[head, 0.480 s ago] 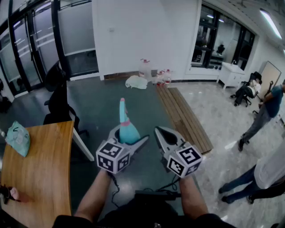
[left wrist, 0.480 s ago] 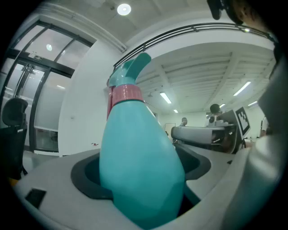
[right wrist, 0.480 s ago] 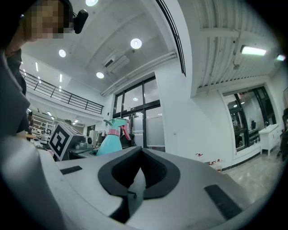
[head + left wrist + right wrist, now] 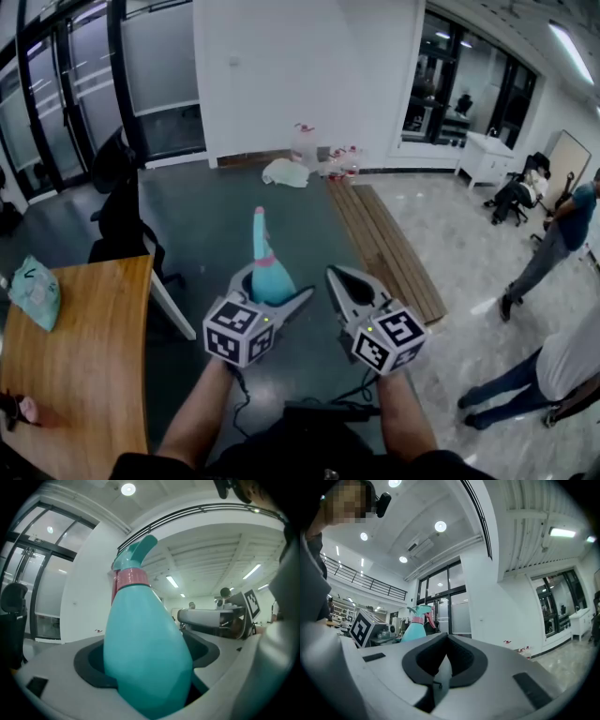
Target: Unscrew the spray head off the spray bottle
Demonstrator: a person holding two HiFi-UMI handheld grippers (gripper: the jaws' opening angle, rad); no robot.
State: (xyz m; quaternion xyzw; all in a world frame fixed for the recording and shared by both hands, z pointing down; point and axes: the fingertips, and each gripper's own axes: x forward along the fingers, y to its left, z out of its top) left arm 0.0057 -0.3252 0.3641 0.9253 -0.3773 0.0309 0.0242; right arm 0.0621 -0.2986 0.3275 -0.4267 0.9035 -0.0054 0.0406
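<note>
The left gripper [image 4: 277, 289] is clamped on the bottle [image 4: 145, 653]. Its two dark pads cup the wide lower body from either side, and the bottle stands upright out of the jaws, in the air in front of the person. The right gripper [image 4: 336, 277] sits just to the right of the left one, level with it. Its jaws are pressed together with nothing between them, and it is clear of the bottle.

The bottle is teal plastic, smooth and rounded, and looks light. It is opaque, so how full it is cannot be told. A thin shell like this will probably give a little under the pads. Its round, slick surface may also slip round in the left gripper once a twist is put on the top, so that hold needs to be firm and low on the belly, as it is.

The head [image 4: 138, 552] rises above the left jaws, its nozzle at the very top. It looks like stiffer moulded plastic. Below it, where the bottle narrows, is the pink collar [image 4: 132, 578], which is the likely place for the right gripper to take hold. It is round and rigid, and it is the part that turns on the thread. The right jaws would have to open first, then close across the collar from the side.

The pink trigger [image 4: 430, 619] is the smallest part and a poor place to grip, since it would likely hinge or flex rather than turn the thread.
</note>
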